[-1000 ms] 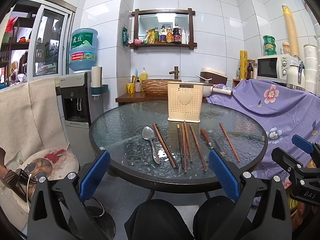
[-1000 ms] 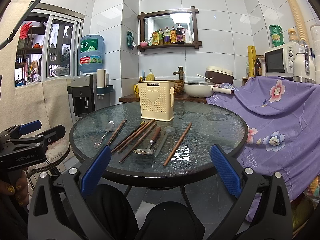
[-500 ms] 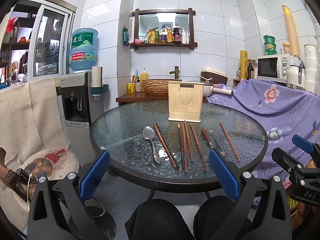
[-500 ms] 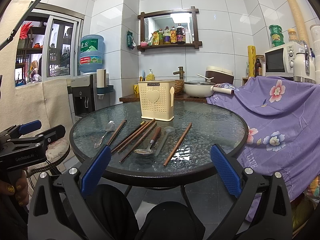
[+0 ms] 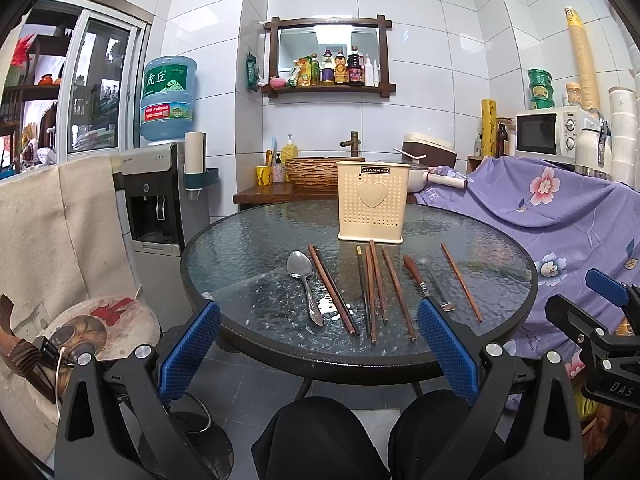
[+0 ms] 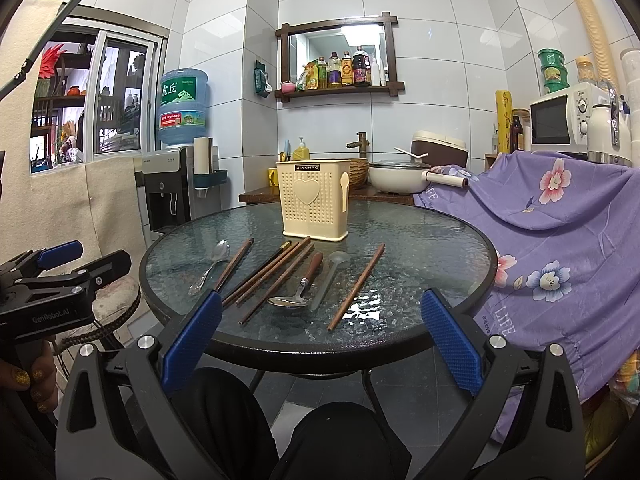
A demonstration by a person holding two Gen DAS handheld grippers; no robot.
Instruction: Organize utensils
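Note:
A cream perforated utensil holder stands upright at the back of the round glass table; it also shows in the right wrist view. In front of it lie a steel spoon, several brown chopsticks, a wooden-handled spoon, a clear spoon and a lone chopstick. My left gripper is open and empty, held short of the table's near edge. My right gripper is open and empty, also short of the near edge.
A water dispenser stands left of the table. A purple flowered cloth covers furniture on the right, with a microwave above. A sink counter is behind the table. A stool sits low left.

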